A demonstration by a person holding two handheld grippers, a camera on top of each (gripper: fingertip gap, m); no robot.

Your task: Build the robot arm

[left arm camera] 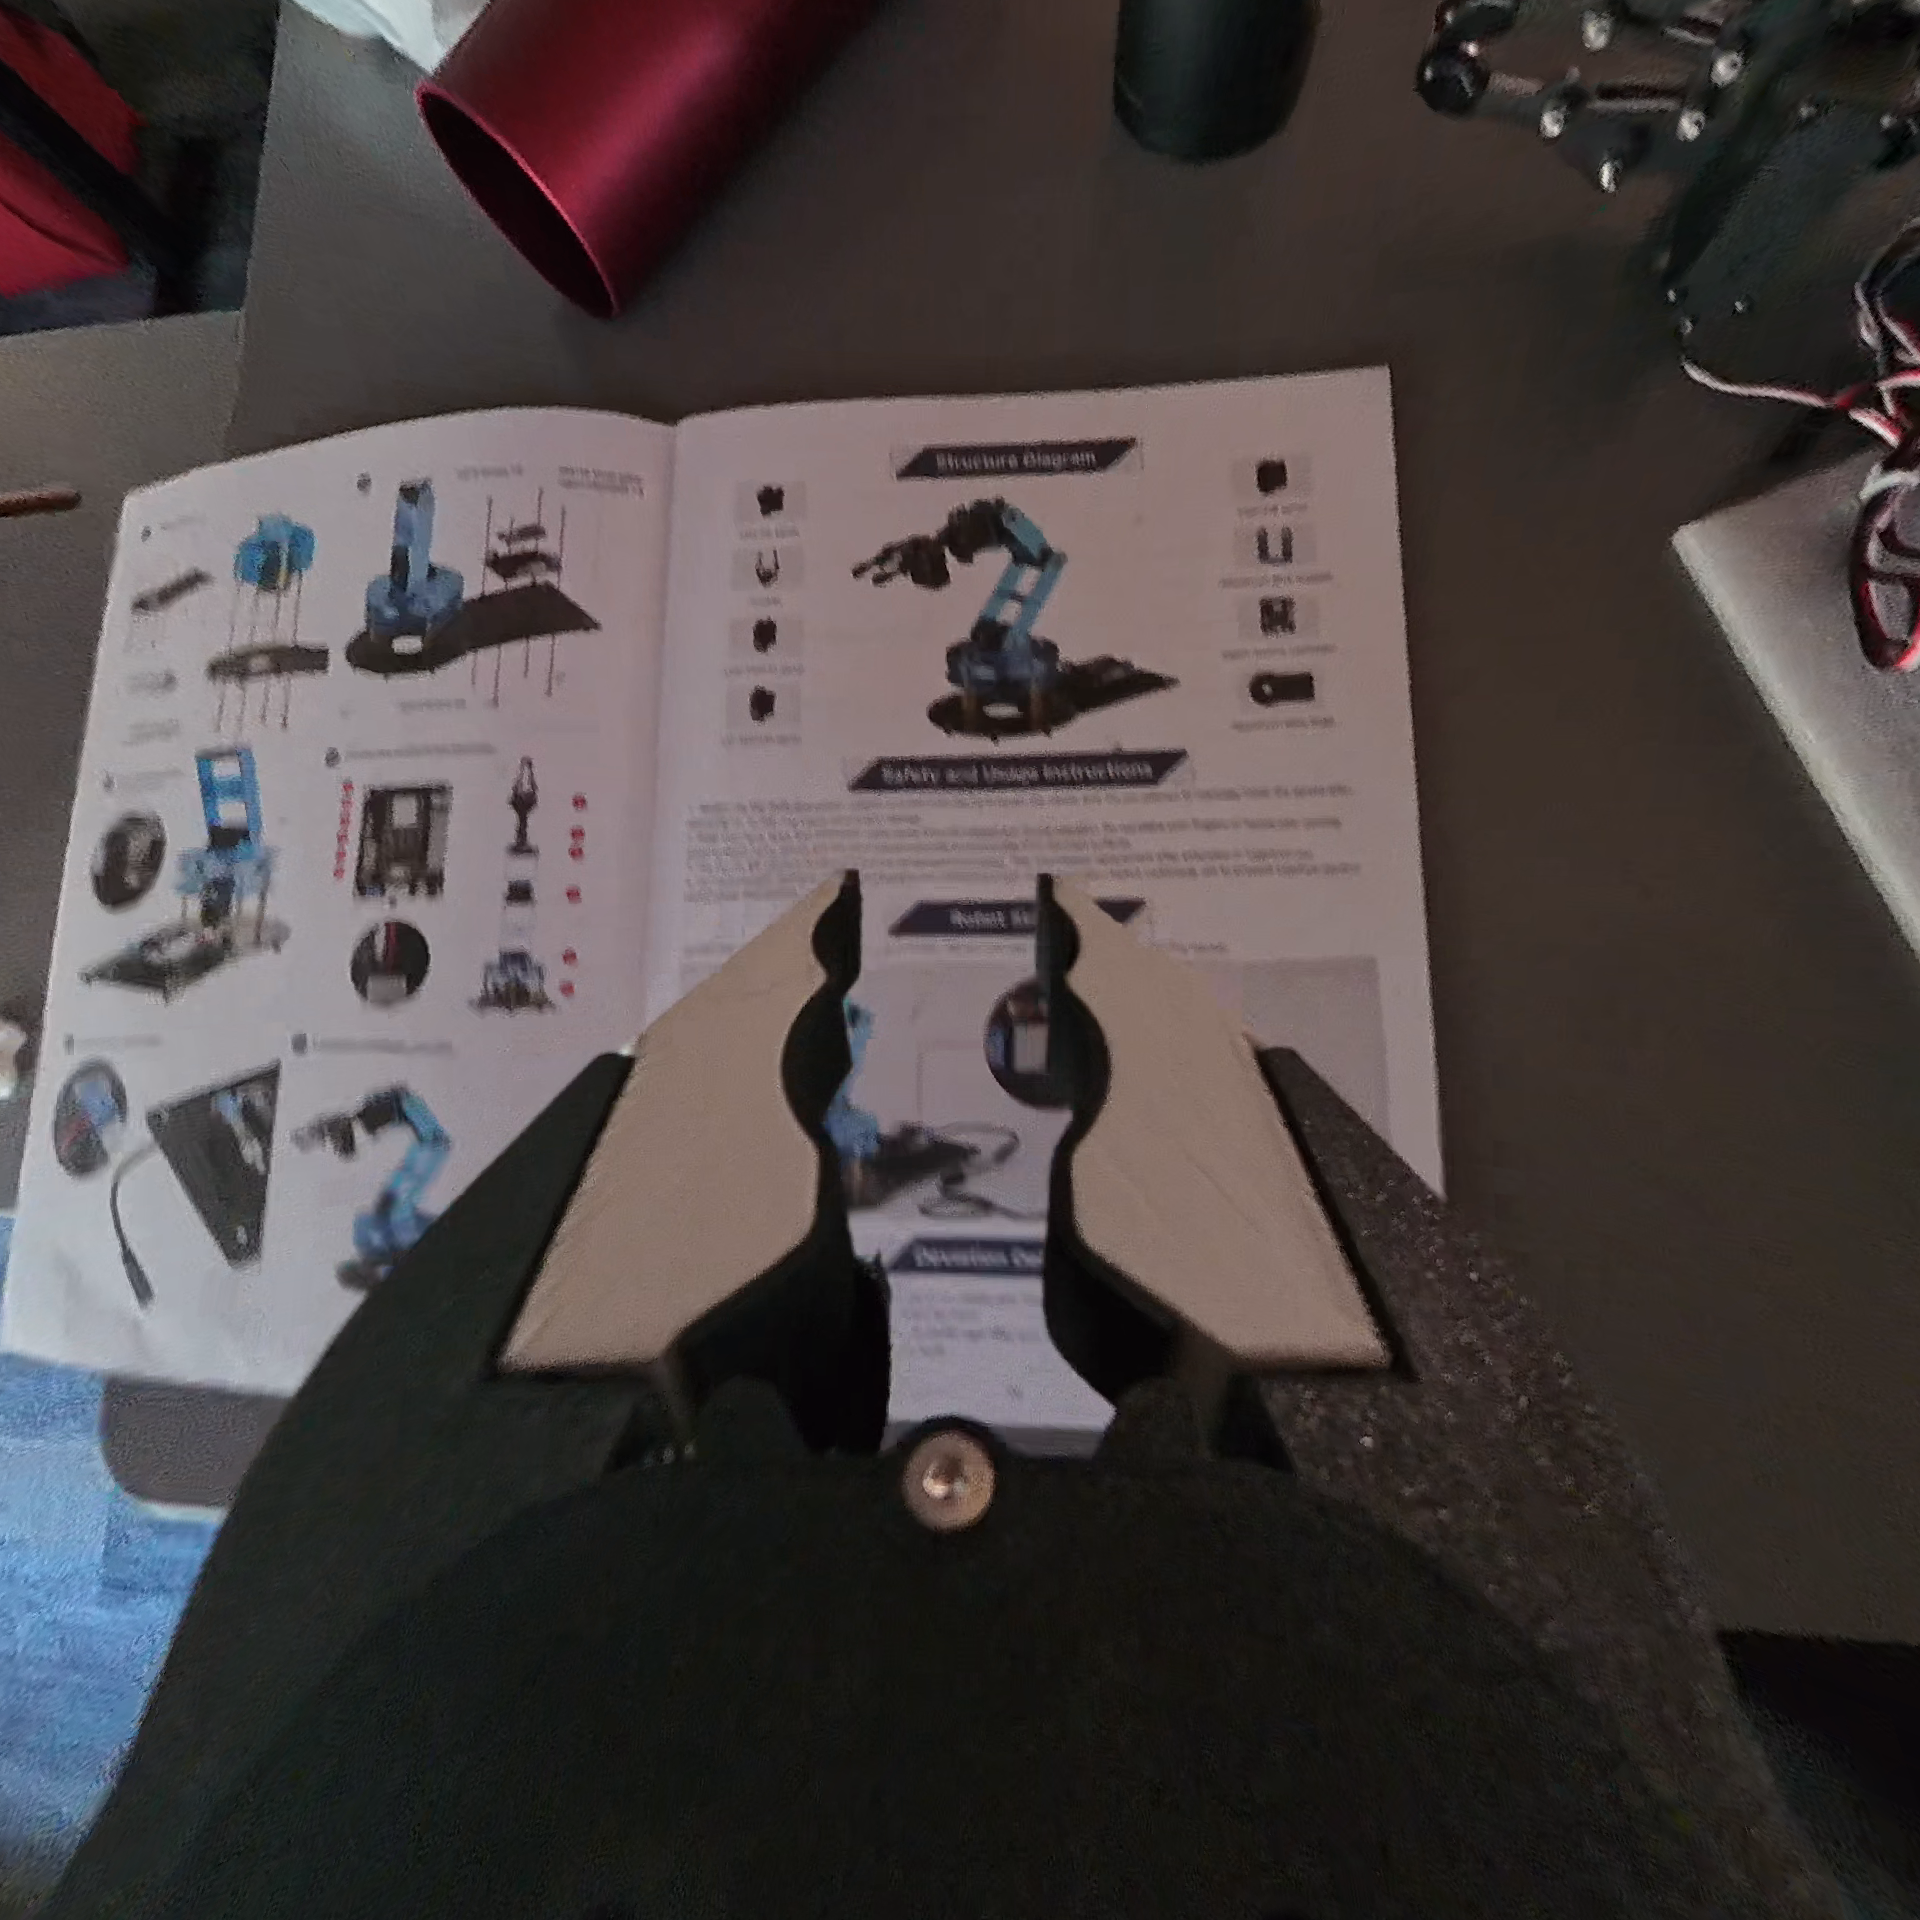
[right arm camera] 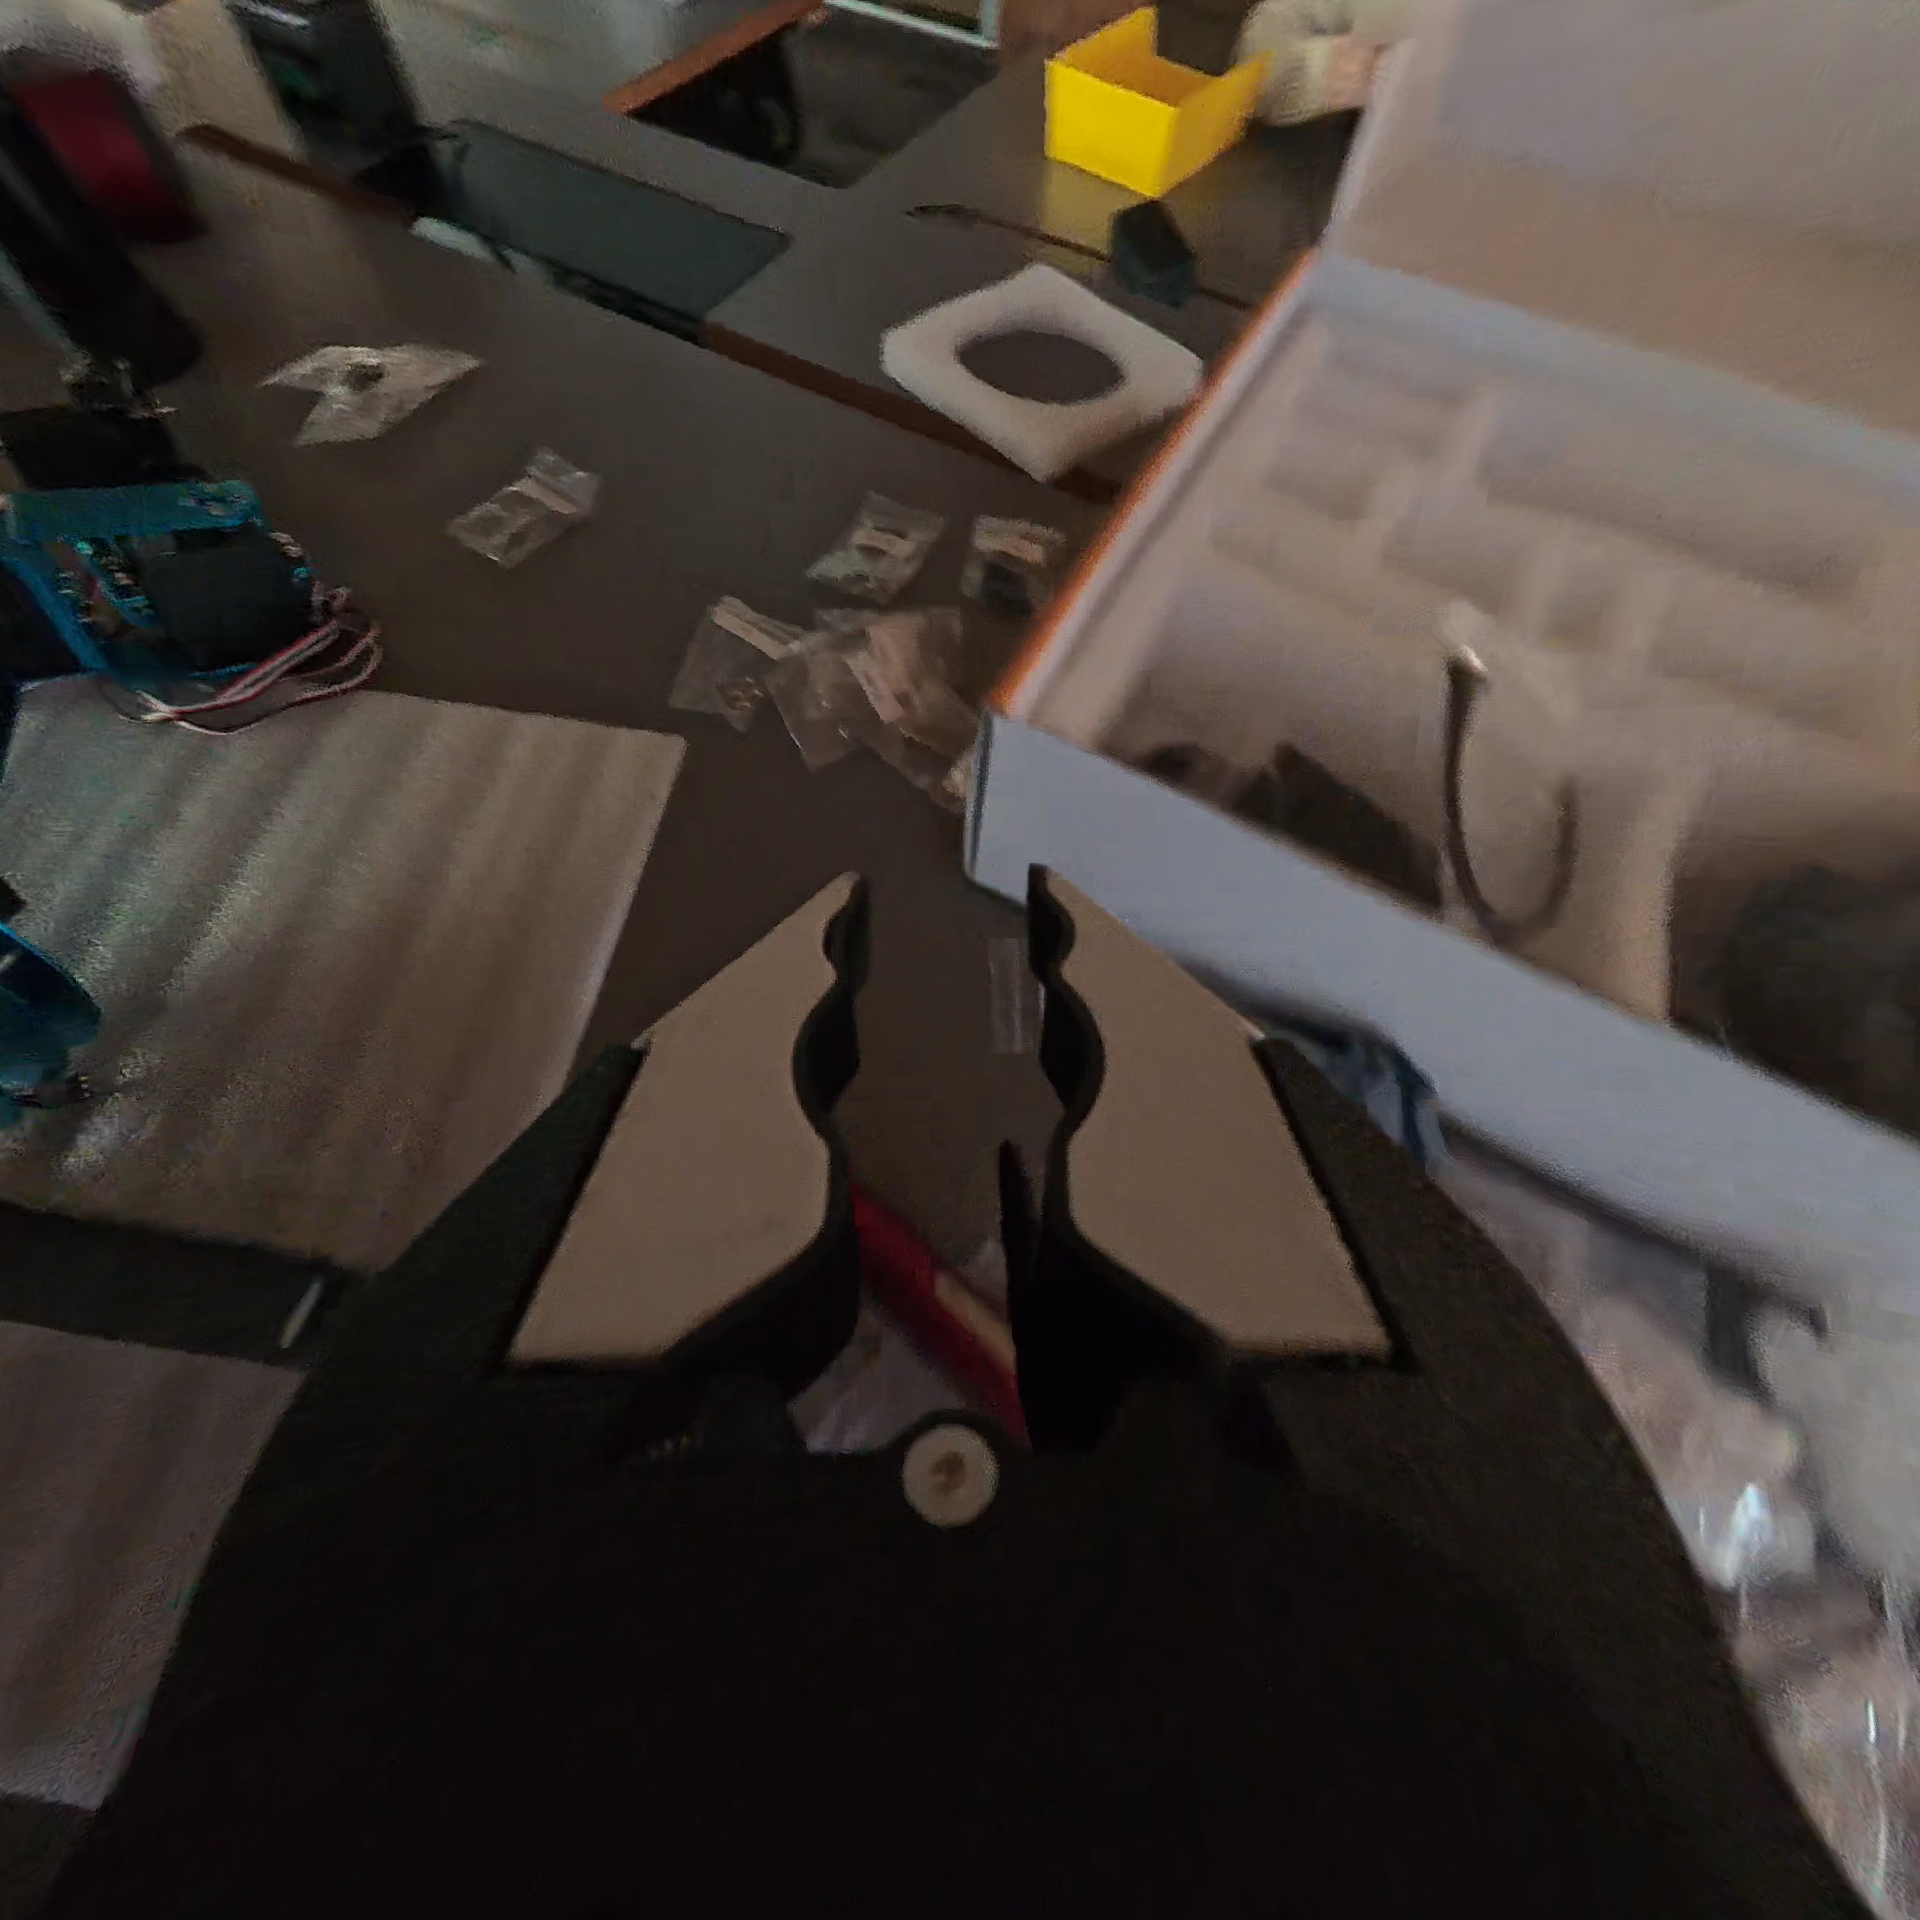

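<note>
The left gripper (left arm camera: 948,883) is held above an open booklet (left arm camera: 727,831) lying flat on a dark table (left arm camera: 1558,935). Its jaws are spread with a clear gap between the tips, and nothing is pinched; the booklet's right-hand page is seen through the gap. Whether the tips touch the paper cannot be told. Beyond the booklet a red tube (left arm camera: 623,135) lies on its side, with a dark cylinder (left arm camera: 1210,73) to its right. A black mechanism (left arm camera: 1683,135) with red and white wires (left arm camera: 1901,499) is seen at the far right, beside a grey sheet (left arm camera: 1808,665).

The right gripper (right arm camera: 945,883) is held over the table (right arm camera: 623,468), with its jaws likewise parted and empty. A white box (right arm camera: 1351,997) with an open top is found just right of the tips, and a curved cable (right arm camera: 1496,810) is seen inside it. Small clear bags (right arm camera: 852,665) are scattered on the table ahead, near the box. A foam sheet (right arm camera: 312,935) lies to the left, and a blue assembly (right arm camera: 135,582) with wires stands at its far edge. Farther back a white foam ring (right arm camera: 1039,364) and a yellow bin (right arm camera: 1143,114) are seen. A red item (right arm camera: 925,1309) is glimpsed low between the fingers, too blurred to be identified.
</note>
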